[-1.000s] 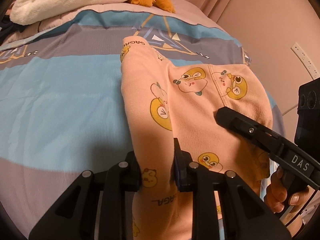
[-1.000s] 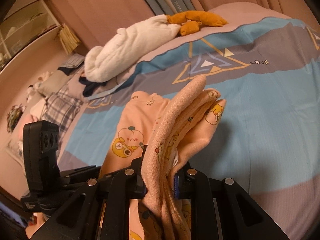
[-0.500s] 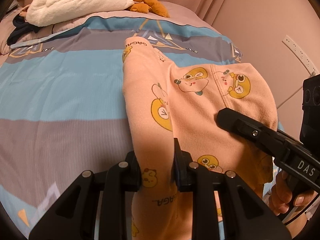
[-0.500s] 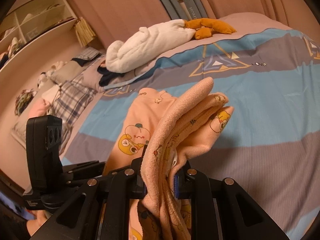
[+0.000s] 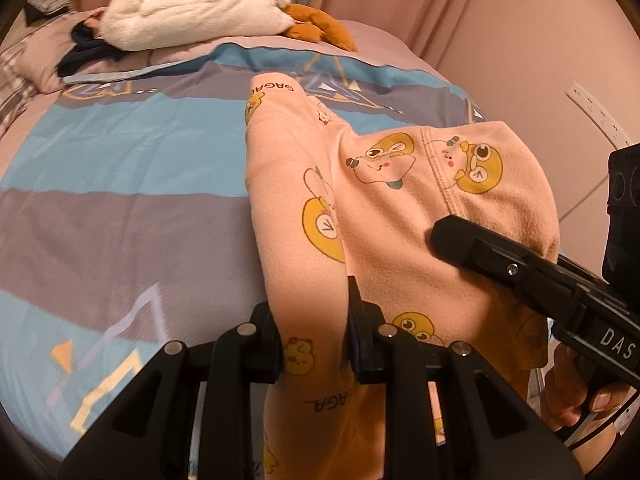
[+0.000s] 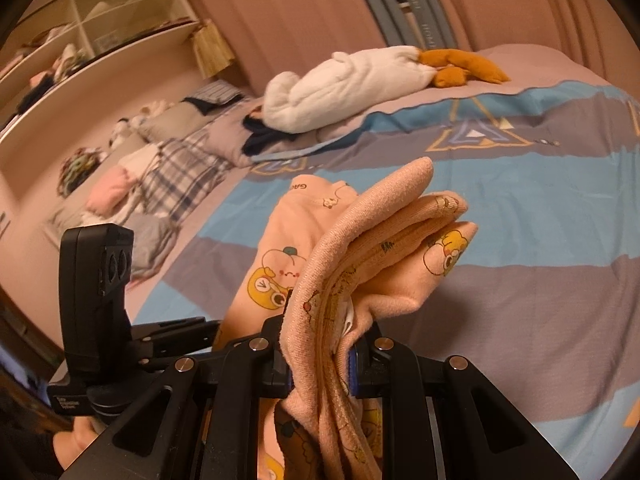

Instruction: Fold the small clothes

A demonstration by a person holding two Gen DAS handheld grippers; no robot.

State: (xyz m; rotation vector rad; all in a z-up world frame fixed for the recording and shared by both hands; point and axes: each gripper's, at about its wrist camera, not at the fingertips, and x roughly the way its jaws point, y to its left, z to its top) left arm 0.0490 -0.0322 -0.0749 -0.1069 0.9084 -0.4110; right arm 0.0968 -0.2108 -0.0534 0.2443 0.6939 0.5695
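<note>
Garment (image 5: 384, 208): small peach knit piece with yellow cartoon print, held up over the bed (image 5: 120, 184); its far end reaches toward the bedspread, though contact cannot be confirmed from either view.

Left gripper (image 5: 314, 344): jaws closed on a single narrow run of the cloth, which passes between the pads and hangs below them.

Right gripper (image 6: 320, 364): jaws closed on a bunched stack of several layers (ribbed hem edge visible on top), the free end sticking up past the fingers.

Handling, judged: light and very soft, no stiffness; it drapes and sags between the two holds. Brushed surface looks grippy, so slip is unlikely, but the layers in the right hold could shift unevenly. Not fragile.

Where to hold: edges and seams, e.g. the stitched hem, give the firmest purchase; corners let the cloth be pulled flat before a fold.

Background: white plush (image 6: 352, 84) and orange plush (image 6: 460, 68) near the head of the bed, well apart from the work.
</note>
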